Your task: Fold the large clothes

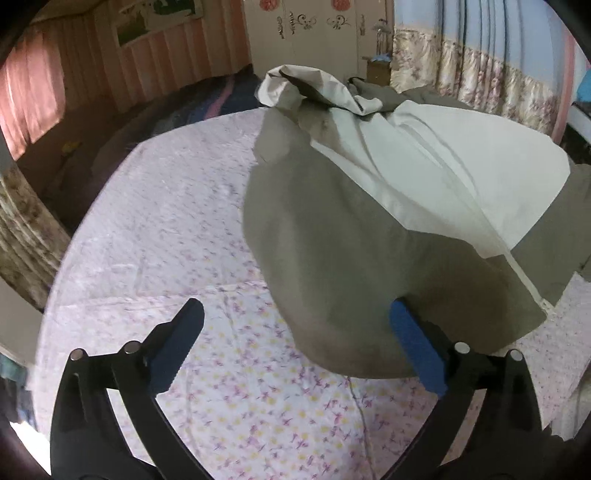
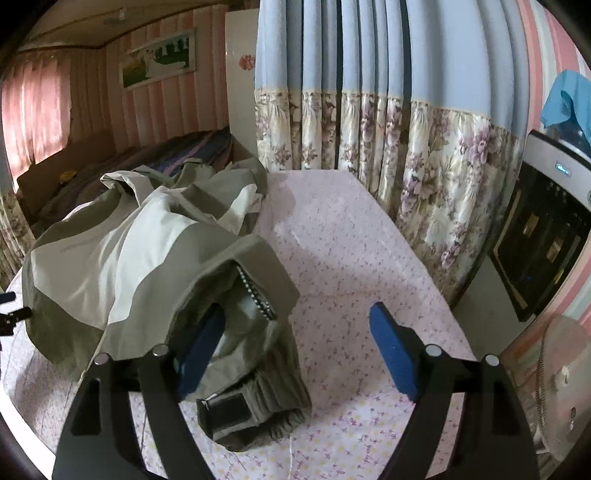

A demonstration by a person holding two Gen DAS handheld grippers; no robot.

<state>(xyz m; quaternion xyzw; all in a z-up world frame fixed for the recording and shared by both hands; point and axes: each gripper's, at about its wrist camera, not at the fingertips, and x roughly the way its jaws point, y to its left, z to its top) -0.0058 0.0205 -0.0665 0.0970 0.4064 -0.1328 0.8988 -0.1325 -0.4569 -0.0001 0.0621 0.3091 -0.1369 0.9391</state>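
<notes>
A large olive-grey and cream jacket (image 1: 332, 240) lies crumpled on a bed with a pink floral sheet (image 1: 147, 221); its white zipper runs down the right side. My left gripper (image 1: 295, 317) is open just above the sheet. The jacket's lower olive edge reaches in beside the right finger (image 1: 413, 343), and nothing is pinched. In the right wrist view the jacket (image 2: 110, 251) fills the left side, and a sleeve with a dark strap cuff (image 2: 229, 410) lies toward me. My right gripper (image 2: 297, 314) is open. Its left finger (image 2: 199, 350) rests against the sleeve fold, with bare sheet (image 2: 351, 258) under the right one.
Floral and blue curtains (image 2: 424, 166) hang close along the bed's far right edge. A dark appliance (image 2: 546, 240) and a fan (image 2: 557, 369) stand at the right. Dark folded bedding (image 1: 207, 99) lies at the bed's far end, before a pink striped wall and a cream wardrobe (image 1: 314, 33).
</notes>
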